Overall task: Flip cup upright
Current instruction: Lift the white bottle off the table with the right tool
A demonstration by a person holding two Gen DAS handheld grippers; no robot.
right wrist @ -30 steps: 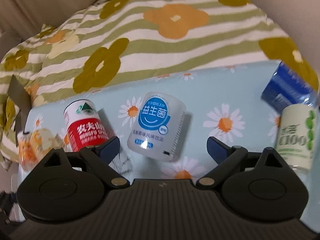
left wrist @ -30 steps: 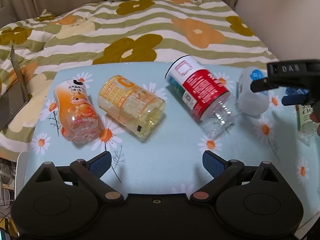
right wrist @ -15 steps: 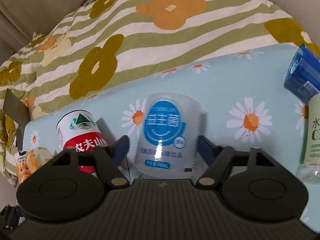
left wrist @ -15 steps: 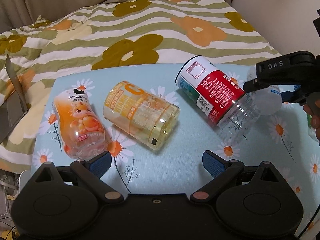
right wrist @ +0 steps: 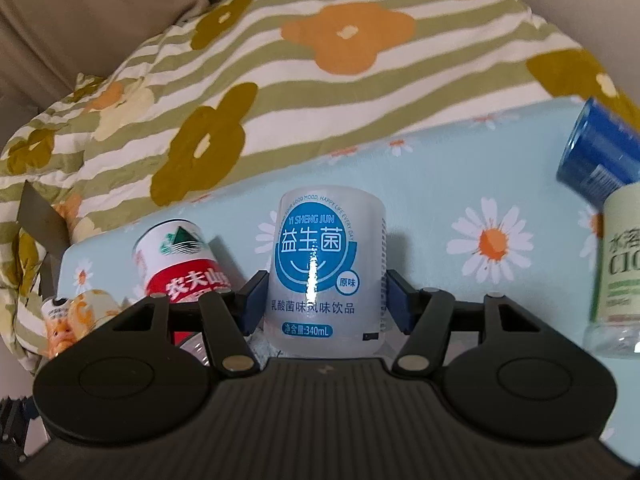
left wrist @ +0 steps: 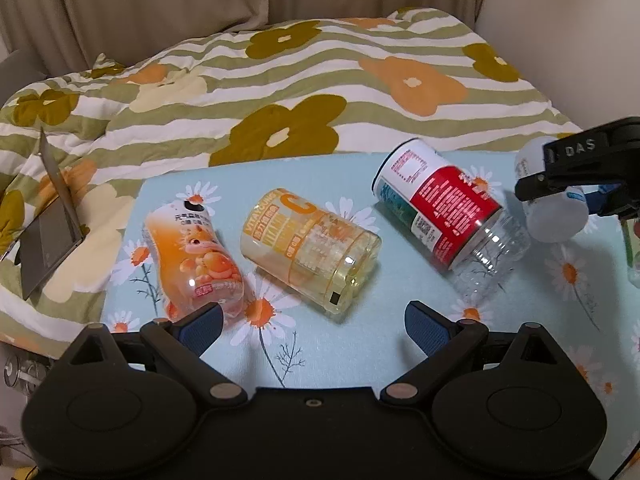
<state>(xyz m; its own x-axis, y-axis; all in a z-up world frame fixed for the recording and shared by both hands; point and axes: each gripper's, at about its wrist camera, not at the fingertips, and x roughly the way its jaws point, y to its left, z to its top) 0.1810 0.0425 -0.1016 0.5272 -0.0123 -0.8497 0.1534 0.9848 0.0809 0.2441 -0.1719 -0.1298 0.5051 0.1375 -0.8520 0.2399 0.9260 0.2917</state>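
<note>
A white cup with a blue label (right wrist: 326, 272) sits between the fingers of my right gripper (right wrist: 325, 304), which is shut on its sides. The left wrist view shows the same cup (left wrist: 556, 220) at the far right, clamped by the right gripper (left wrist: 576, 196). My left gripper (left wrist: 312, 320) stands open above the daisy tablecloth (left wrist: 360, 344), holding nothing. Just beyond its fingers lie an orange cup (left wrist: 192, 256) and a yellow cup (left wrist: 312, 248), both on their sides.
A red-labelled clear cup (left wrist: 440, 212) lies on its side left of the held cup. A blue cup (right wrist: 596, 156) and a green-labelled cup (right wrist: 620, 272) are at the right. A flowered striped quilt (left wrist: 280, 80) borders the cloth behind, with a laptop (left wrist: 52, 232) at the left.
My right gripper moved forward around the white cup and its fingers closed on it. The left gripper stayed open while its view shifted slightly.
</note>
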